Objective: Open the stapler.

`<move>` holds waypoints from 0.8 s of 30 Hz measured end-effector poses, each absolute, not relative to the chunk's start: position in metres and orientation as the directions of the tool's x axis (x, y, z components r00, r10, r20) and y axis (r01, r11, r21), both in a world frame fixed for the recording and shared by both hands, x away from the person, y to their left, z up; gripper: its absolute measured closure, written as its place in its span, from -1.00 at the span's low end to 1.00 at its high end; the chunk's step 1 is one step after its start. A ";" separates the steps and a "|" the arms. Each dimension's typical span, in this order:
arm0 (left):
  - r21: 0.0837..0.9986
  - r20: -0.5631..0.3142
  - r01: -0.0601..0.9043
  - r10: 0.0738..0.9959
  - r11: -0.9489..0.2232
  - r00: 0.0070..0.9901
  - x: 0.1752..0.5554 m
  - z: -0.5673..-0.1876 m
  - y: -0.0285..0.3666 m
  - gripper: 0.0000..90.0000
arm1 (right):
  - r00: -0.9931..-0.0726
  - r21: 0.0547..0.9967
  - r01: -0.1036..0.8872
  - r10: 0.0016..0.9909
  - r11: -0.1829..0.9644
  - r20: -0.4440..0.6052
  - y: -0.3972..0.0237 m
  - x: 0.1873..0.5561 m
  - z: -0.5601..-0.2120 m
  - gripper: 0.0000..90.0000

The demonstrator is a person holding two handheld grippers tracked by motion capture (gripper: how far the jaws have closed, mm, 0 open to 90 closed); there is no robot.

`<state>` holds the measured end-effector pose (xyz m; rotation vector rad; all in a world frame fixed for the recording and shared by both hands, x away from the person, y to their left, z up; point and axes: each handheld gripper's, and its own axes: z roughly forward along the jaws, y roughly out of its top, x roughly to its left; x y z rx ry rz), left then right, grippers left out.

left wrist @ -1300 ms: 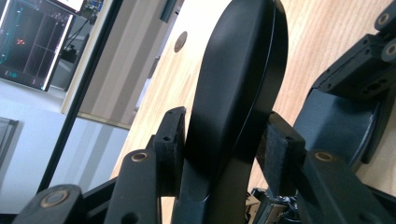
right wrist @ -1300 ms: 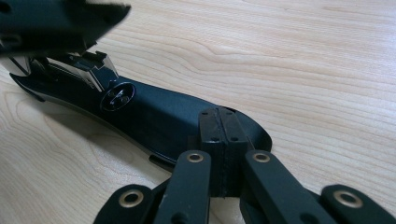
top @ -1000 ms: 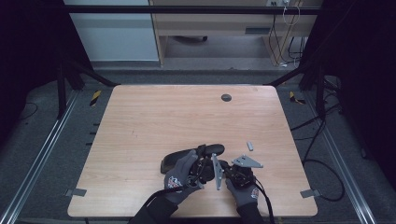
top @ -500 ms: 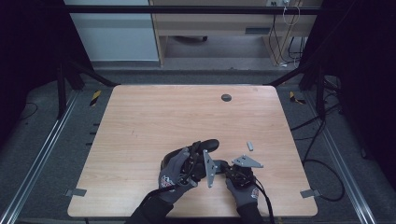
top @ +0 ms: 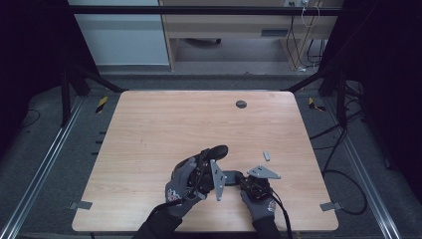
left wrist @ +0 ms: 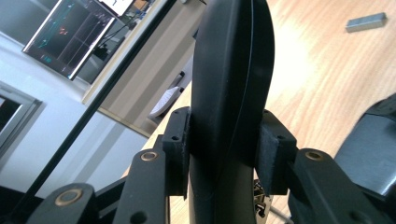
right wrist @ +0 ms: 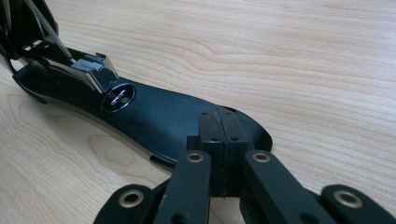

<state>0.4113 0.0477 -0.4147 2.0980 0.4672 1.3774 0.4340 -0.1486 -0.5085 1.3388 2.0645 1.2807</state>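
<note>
Near the front edge of the wooden table, the two gloved hands work on a black stapler that is swung open into two parts. The left tool grips the stapler's upper arm, a rounded black plastic shell, raised off the table and standing steeply; both pads press against its sides, and its jaws have just been closing on it. In the high view this arm rises from the left hand and points away from the person.

The right tool is clenched, its two pads meeting over the rear end of the stapler's base, which lies flat on the table. Further along the base, a round metal rivet sits just before the metal staple channel, which lifts toward the hinge at the far end. The right hand rests low at the table's front edge.

A small grey metal bar lies on the table just beyond the right tool, apart from the stapler. A round dark grommet sits near the table's far edge.
</note>
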 end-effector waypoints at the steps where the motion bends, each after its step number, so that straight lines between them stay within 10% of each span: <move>1: 0.645 0.704 -0.021 0.584 -0.764 0.403 0.411 -0.413 0.050 0.35 | -0.483 0.838 0.529 0.860 0.136 0.164 -0.148 0.434 -0.508 1.00; 24: 0.844 0.496 0.013 0.791 -0.536 0.359 0.408 -0.399 0.095 0.38 | -0.482 0.837 0.529 0.861 0.138 0.163 -0.149 0.434 -0.509 1.00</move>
